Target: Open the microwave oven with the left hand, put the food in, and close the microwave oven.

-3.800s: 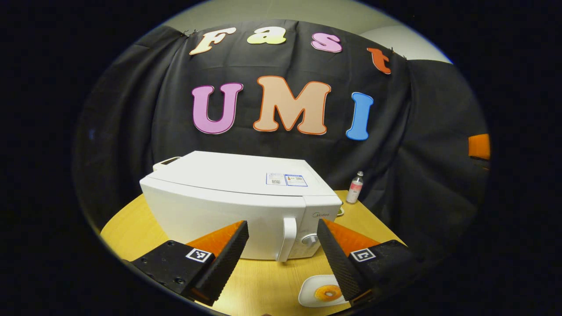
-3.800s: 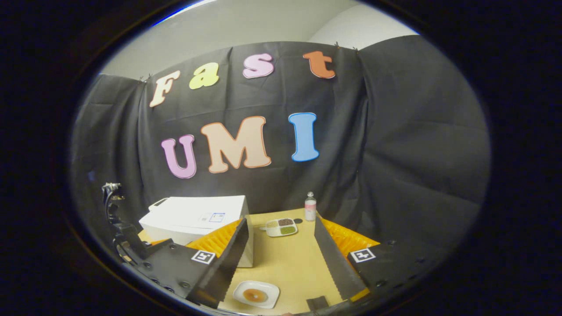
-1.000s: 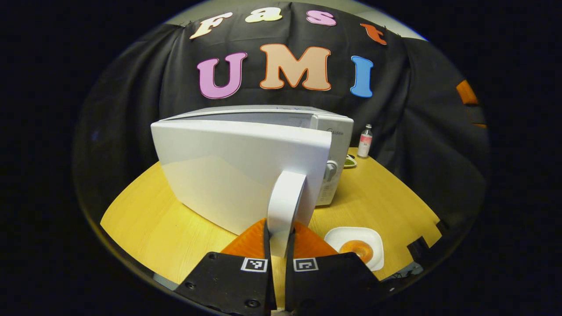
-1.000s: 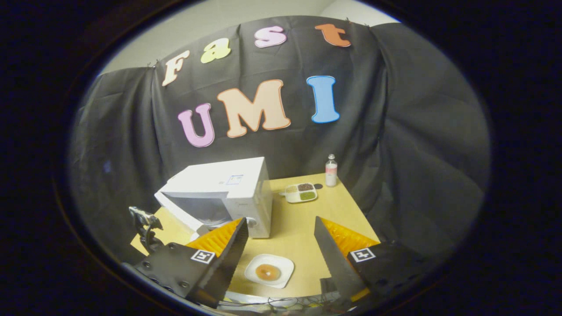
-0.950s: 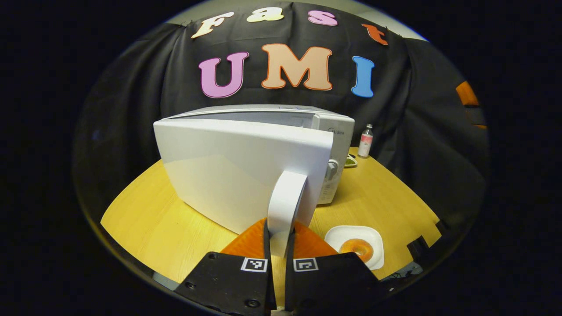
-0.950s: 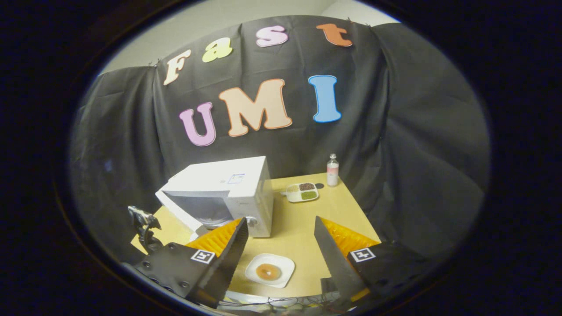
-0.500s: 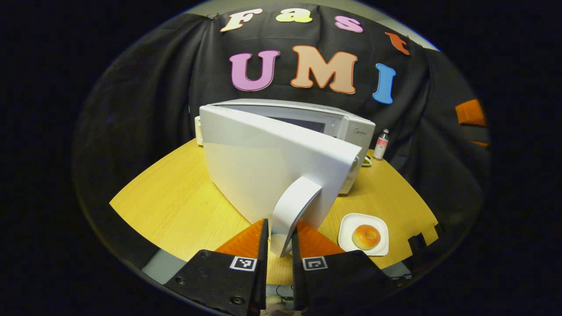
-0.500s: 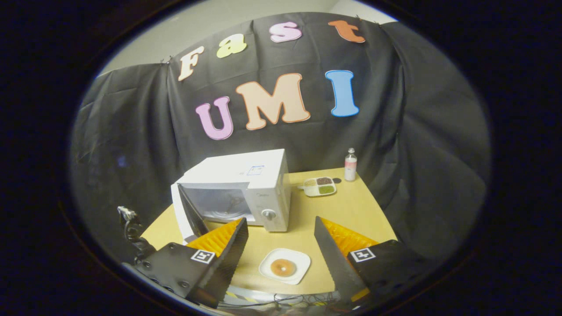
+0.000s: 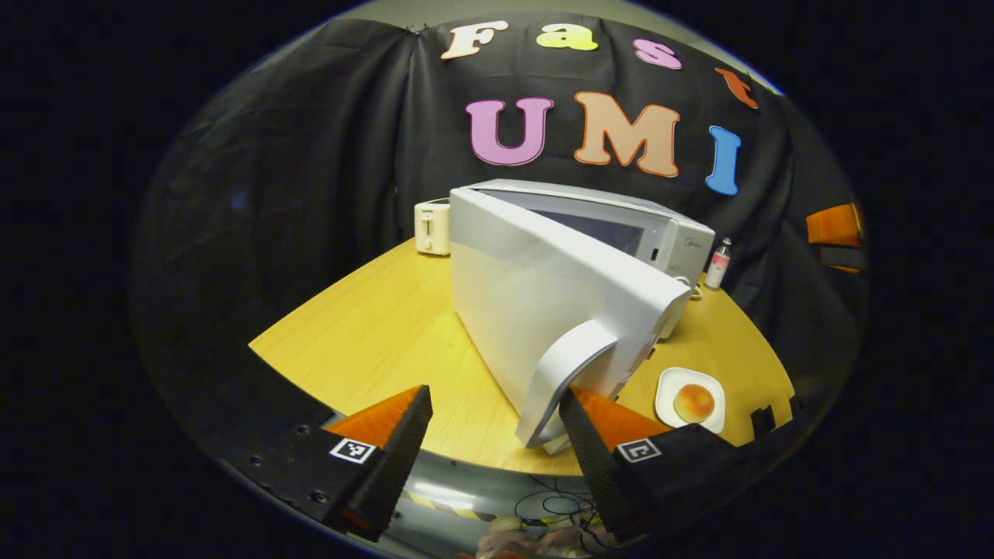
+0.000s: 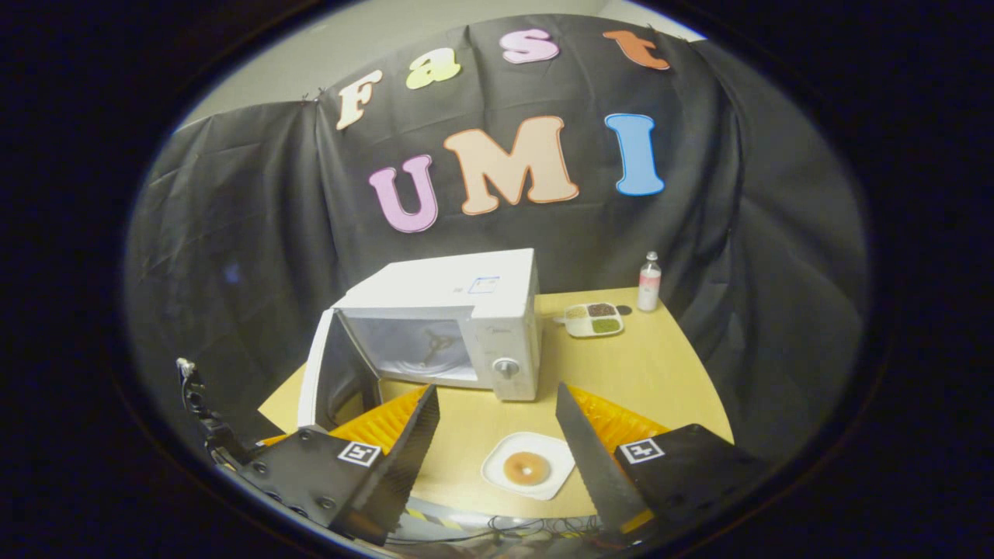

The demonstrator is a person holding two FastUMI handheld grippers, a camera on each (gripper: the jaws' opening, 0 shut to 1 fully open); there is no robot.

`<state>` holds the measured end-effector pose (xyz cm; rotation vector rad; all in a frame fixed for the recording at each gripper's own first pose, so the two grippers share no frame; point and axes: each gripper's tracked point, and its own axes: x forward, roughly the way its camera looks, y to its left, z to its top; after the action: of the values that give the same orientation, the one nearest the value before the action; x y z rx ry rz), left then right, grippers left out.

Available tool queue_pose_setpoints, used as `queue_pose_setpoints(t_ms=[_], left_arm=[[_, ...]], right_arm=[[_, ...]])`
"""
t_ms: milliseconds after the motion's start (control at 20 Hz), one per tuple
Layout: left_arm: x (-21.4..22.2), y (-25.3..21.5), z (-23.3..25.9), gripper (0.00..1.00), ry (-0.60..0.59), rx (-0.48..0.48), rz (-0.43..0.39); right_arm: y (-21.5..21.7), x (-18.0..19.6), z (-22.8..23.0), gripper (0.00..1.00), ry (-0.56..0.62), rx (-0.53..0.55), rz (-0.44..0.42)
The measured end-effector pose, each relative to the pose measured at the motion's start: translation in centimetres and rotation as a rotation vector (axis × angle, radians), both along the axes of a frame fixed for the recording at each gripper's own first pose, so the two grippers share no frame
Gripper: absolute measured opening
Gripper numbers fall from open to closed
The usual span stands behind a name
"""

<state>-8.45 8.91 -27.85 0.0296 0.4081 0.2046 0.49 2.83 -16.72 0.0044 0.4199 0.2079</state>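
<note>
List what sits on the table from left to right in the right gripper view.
Microwave door → microwave oven → plate with the doughnut → divided snack tray → small bottle.

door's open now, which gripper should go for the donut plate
Right. The right gripper is open, with the donut on its plate between its fingers; the left gripper sits by the door handle.
</note>
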Motion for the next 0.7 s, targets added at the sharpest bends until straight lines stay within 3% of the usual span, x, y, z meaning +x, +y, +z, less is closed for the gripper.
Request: queue_pose_setpoints(t_ms=[300,700], left_arm=[[-2.2,5.2,1.3,0.99,0.000,0.034,0.081],[-5.1,14.0,2.7,0.99,-0.001,0.078,0.206]], right_arm=[[1.5,-0.2,-2.0,0.92,0.018,-0.018,0.001],[2.0,0.0,-8.1,0.95,0.093,-0.056,-0.037]])
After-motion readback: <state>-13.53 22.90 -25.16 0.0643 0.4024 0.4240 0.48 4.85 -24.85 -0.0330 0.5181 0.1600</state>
